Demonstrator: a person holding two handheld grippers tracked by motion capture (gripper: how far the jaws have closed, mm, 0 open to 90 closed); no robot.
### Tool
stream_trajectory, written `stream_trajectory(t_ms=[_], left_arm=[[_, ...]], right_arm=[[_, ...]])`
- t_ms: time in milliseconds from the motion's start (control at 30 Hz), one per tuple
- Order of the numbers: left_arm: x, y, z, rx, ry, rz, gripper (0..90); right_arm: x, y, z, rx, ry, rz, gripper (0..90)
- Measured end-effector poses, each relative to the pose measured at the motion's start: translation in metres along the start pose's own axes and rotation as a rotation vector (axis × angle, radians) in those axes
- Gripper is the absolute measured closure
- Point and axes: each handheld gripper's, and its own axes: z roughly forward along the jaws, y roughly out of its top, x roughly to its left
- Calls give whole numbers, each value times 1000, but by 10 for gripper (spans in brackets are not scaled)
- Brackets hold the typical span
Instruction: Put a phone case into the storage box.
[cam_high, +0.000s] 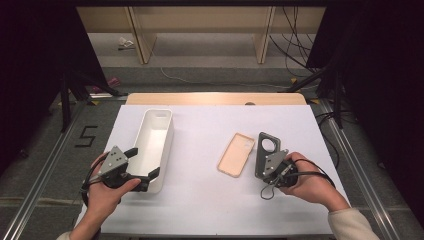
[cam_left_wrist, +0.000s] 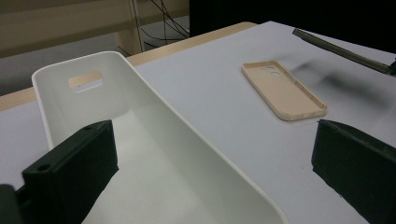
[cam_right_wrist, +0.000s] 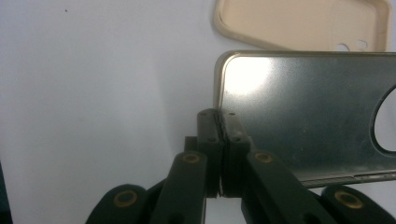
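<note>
Left hand: comes in from the bottom of the high view, wrapped around the back of its gripper at the near-left part of the table.
Left gripper: jaws spread wide apart with nothing pinched. In the left gripper view one jaw sits over the inside of the bin and the other is out over the bare mat, so they pretty much straddle the bin's long right wall at its near end.
White bin: long narrow tub on the left half of the mat, lying lengthwise away from the person, with a handle slot cut in its far end wall. Looks empty inside.
White mat: covers the tabletop, and everything sits on it.
Tan phone case: lies flat with its open side up, a bit right of centre, camera cutouts at the far end. It's well apart from the bin and just left of the grey case.
Grey phone case: dark metallic-looking shell with a big round camera hole, held up tilted off the mat beside the tan one.
Right gripper: jaws squeezed together on the edge of the grey phone case near one corner.
Right hand: at the near-right of the table, gripping its gripper, cable looping below it.
</note>
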Motion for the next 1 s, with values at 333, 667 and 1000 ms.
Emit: stream_trajectory(t_ms=[333,667,1000], left_arm=[[-1,1,0,-4,0,1,1],[-1,1,0,-5,-1,0,4],[-6,5,1,-6,-11,-3,16]], right_arm=[[4,3,4,-73,-12,20,893],[9,7,12,-175,-76,17,892],[14,11,15,-248,-107,13,892]])
